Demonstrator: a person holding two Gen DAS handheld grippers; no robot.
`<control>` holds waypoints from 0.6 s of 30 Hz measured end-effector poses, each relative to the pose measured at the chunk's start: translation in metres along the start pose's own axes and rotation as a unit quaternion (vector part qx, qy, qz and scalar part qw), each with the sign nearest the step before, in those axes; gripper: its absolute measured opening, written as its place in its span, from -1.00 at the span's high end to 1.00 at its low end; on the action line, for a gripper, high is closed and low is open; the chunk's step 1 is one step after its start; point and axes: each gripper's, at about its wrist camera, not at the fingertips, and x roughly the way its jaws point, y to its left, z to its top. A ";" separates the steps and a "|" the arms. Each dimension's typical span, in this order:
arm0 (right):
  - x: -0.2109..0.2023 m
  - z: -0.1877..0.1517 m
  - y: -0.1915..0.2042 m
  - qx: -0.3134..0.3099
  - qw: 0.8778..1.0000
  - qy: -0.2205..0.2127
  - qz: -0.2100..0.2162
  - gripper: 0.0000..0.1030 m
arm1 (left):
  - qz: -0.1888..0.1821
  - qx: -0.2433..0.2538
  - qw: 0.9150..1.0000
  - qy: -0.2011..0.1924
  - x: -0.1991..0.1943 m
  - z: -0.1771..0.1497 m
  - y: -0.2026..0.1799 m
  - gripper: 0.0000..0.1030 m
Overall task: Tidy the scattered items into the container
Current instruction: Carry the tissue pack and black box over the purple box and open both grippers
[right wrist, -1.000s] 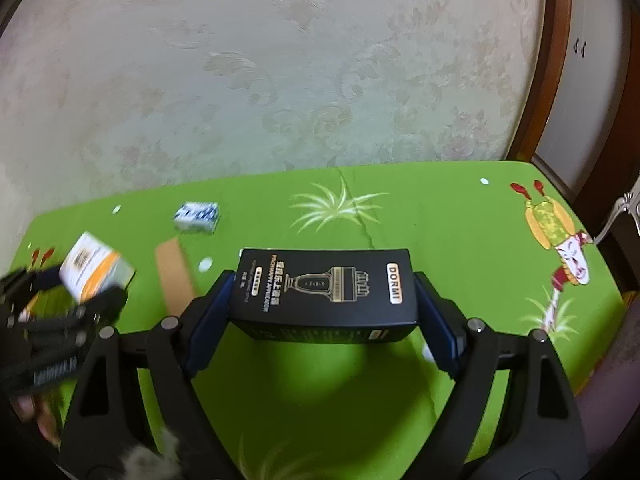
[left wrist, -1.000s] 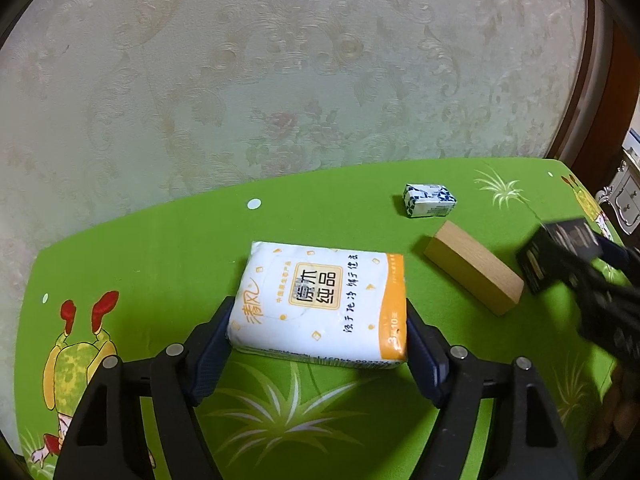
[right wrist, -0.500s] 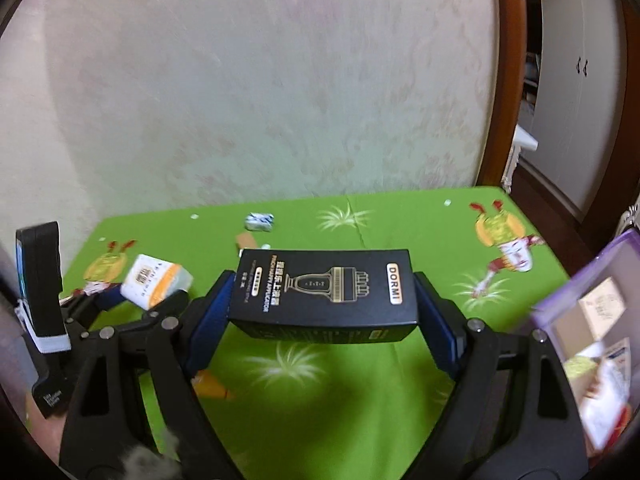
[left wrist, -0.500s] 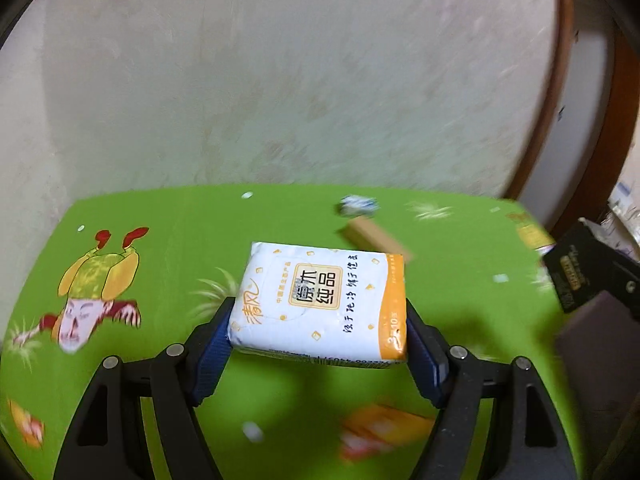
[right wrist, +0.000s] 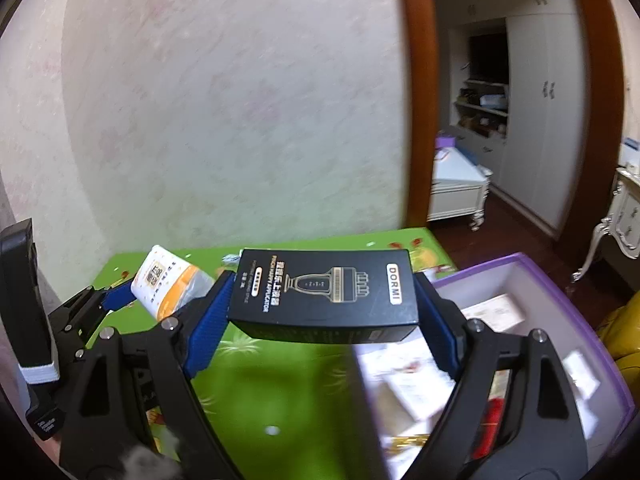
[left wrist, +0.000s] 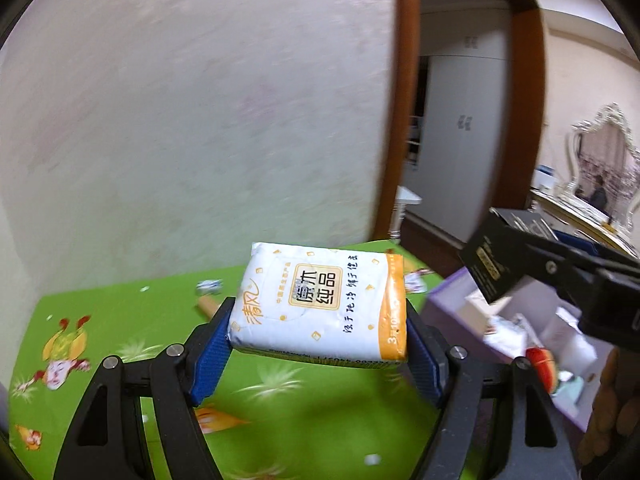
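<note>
From where I'm driving, the purple bin (right wrist: 532,264) is open on top but crowded with packets; its near wall and the green table (right wrist: 280,380) edge sit between.

I see a dim, yellowish room, corners dark and bent round, the wall (left wrist: 180,120) and purple box (right wrist: 532,272) blurry, shadows on the green table (left wrist: 120,312).

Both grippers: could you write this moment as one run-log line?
left gripper: shut on tissue pack | right gripper: shut on black box | both above green table | purple bin: beside table, partly filled
</note>
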 end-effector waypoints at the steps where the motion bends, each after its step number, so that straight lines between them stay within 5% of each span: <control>1: -0.002 0.001 -0.006 0.001 1.000 -0.003 -0.006 -0.67 | -0.005 0.005 1.000 -0.002 0.001 0.002 -0.007 -0.48; 18: -0.012 0.010 -0.095 0.042 0.995 -0.006 -0.092 -0.68 | -0.090 0.089 0.992 -0.017 0.003 0.012 -0.099 -0.48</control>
